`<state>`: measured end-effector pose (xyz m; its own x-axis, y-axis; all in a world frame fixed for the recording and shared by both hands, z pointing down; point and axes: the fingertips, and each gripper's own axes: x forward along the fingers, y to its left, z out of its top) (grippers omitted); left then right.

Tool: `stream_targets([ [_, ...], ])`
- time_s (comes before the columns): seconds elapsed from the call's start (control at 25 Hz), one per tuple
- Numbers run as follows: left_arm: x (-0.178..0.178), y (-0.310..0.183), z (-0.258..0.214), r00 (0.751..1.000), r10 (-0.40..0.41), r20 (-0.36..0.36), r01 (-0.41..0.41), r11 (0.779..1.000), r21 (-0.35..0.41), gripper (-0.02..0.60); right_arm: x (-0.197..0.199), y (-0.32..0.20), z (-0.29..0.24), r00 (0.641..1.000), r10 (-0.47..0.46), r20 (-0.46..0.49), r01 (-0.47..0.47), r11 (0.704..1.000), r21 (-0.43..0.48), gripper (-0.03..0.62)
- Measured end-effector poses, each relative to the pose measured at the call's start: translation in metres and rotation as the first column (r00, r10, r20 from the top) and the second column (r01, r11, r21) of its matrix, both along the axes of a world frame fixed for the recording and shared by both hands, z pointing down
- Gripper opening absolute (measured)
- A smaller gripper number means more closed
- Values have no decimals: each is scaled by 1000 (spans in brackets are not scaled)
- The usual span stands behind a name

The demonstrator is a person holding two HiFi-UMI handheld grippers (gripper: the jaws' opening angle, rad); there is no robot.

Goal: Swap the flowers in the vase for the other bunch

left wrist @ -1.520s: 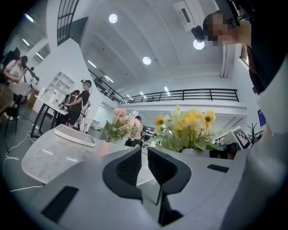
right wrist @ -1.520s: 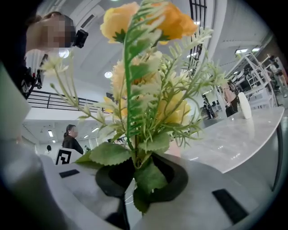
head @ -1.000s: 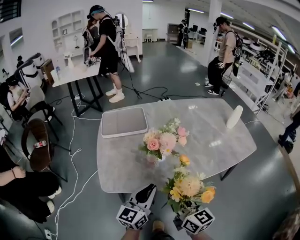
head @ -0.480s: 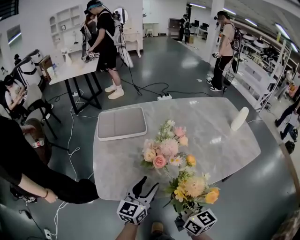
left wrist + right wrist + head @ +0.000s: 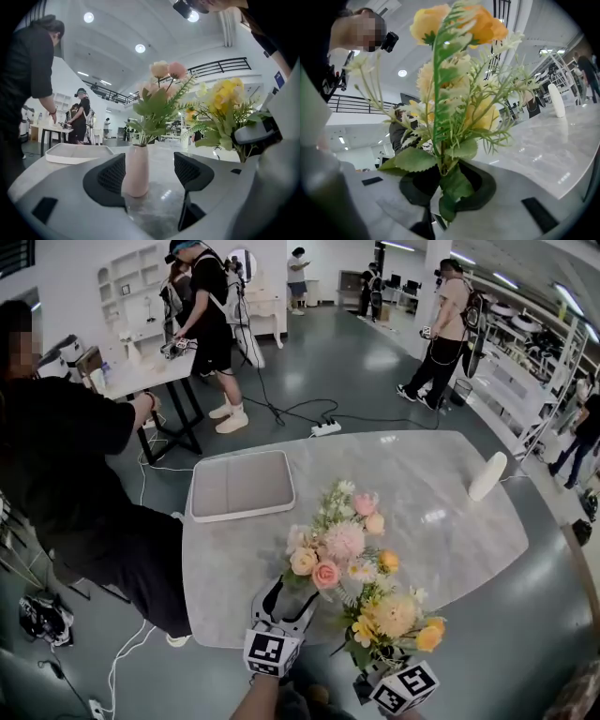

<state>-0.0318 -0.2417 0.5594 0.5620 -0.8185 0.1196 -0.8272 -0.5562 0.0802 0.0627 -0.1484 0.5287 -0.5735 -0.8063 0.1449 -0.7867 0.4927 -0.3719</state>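
Head view: a grey marble oval table [image 5: 441, 549]; a flat grey rectangular tray [image 5: 242, 486] at eleven o'clock of the pink-and-cream flower bunch [image 5: 337, 542], a white capsule-shaped object [image 5: 488, 476] at two, a person in black [image 5: 66, 456] at nine.

Left gripper view: the left tongs [image 5: 150, 169], jaws just opening, stand spread — the pale pink ceramic vase [image 5: 137, 169] is between them, by the nine-o'clock pad.

Right gripper view: the right tongs [image 5: 445, 185] pinch the stems of the yellow-and-orange flower bunch [image 5: 454, 93].

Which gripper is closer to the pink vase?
Left. The left gripper, jaws just opened, flanks the tall pale pink vase; the right gripper holds the yellow flower bunch beside it.
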Motion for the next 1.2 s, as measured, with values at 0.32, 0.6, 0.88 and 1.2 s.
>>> stream_targets([
  [0.32,3,-25,0,1000,-10,19,9,998,60,329,-1,-13,4,985,134,-113,-130,991,39,77],
  [0.6,24,-37,-8,991,68,113,-80,991,111,330,4,-22,9,978,180,-106,-180,984,12,77],
  [0.88,52,-37,-26,978,85,190,-118,978,172,328,14,-19,12,973,186,-140,-187,982,6,77],
  [1.2,44,-43,-36,984,68,164,-101,974,203,164,12,-21,8,967,199,-158,-200,980,12,77],
])
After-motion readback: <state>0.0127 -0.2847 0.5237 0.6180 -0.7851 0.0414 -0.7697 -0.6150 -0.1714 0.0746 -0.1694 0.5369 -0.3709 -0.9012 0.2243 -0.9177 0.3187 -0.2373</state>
